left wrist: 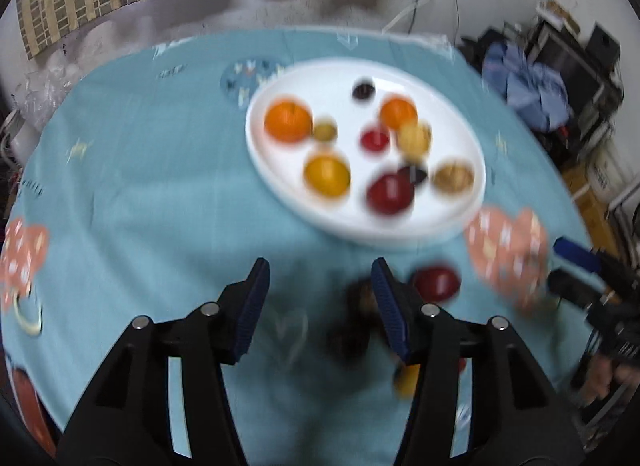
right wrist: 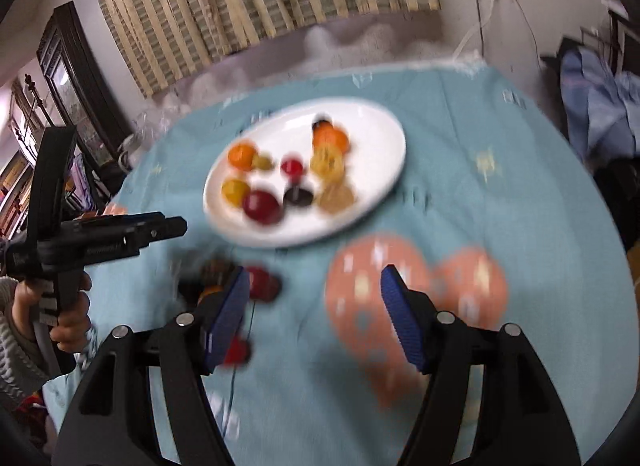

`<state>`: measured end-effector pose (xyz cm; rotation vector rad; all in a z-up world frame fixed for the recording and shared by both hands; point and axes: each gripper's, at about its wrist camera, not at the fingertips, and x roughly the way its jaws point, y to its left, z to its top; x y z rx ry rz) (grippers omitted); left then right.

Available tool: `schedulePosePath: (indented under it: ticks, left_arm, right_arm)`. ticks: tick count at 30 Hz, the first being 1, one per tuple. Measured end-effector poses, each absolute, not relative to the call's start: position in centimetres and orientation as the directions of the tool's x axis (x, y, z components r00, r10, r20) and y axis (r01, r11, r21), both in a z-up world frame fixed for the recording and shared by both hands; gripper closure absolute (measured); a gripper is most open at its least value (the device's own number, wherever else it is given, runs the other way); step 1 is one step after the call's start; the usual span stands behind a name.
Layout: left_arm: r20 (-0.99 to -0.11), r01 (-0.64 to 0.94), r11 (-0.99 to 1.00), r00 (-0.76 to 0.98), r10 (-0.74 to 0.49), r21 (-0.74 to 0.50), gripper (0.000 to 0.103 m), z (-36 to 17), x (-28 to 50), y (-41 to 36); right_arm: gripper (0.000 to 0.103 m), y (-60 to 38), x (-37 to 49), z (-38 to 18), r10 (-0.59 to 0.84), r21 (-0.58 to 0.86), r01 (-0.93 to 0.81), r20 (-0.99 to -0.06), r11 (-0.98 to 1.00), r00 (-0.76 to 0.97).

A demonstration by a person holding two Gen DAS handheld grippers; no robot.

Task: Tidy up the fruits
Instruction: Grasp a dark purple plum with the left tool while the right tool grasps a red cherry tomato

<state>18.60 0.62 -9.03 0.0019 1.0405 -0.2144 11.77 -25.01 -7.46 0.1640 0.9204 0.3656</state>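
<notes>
Nearest the left wrist camera, the left gripper (left wrist: 320,278) is seen with its blue-padded jaws spread and nothing between them, only teal tablecloth (left wrist: 140,185). Just beyond its right pad, loose fruits lie on the cloth on the near side of the white plate (left wrist: 280,193): a red round fruit (left wrist: 436,282), a dark brownish fruit (left wrist: 360,298) and a small yellow-orange fruit (left wrist: 406,380) partly hidden behind the finger. All are blurred. On the plate are held two oranges (left wrist: 288,121), a yellow-orange fruit (left wrist: 326,175), a large red fruit (left wrist: 390,193), a small red one, dark berries and a tan walnut-like piece (left wrist: 454,177). Left of the plate a wide stretch of bare cloth is left open, running to the table's rounded edge. Right of the plate, by a pink printed patch (left wrist: 508,250), the right gripper (left wrist: 568,262) is seen at the frame edge.

Nearest the right wrist camera, the right gripper (right wrist: 316,286) is shown with jaws spread, empty, over the same pink print (right wrist: 372,286). The loose red fruit (right wrist: 262,282) and dark fruit (right wrist: 212,270) lie just beside its left pad, on the near side of the plate (right wrist: 368,185), which holds the same mix of fruit. Left of the plate the left gripper (right wrist: 172,225) is held in a hand (right wrist: 72,318); its jaws cannot be judged from this side. Open cloth is left to the right of the plate.
</notes>
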Motion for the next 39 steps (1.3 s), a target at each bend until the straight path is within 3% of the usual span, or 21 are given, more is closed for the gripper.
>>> schedulePosePath:
  ticks: [10, 39]
  left_arm:
    - [-0.882, 0.186, 0.974, 0.425, -0.202, -0.133, 0.059, -12.2, 15.6, 1.0]
    - [-0.89, 0.131, 0.972, 0.393, -0.232, -0.196, 0.06, -13.2, 15.9, 1.8]
  right_arm:
    - [0.035, -25.0, 7.8, -8.0, 0.385, 0.308, -0.233, -0.788, 0.922, 0.481]
    - [0.035, -24.0, 7.6, -7.8, 0.397, 0.299, -0.271, -0.79, 0.915, 0.468]
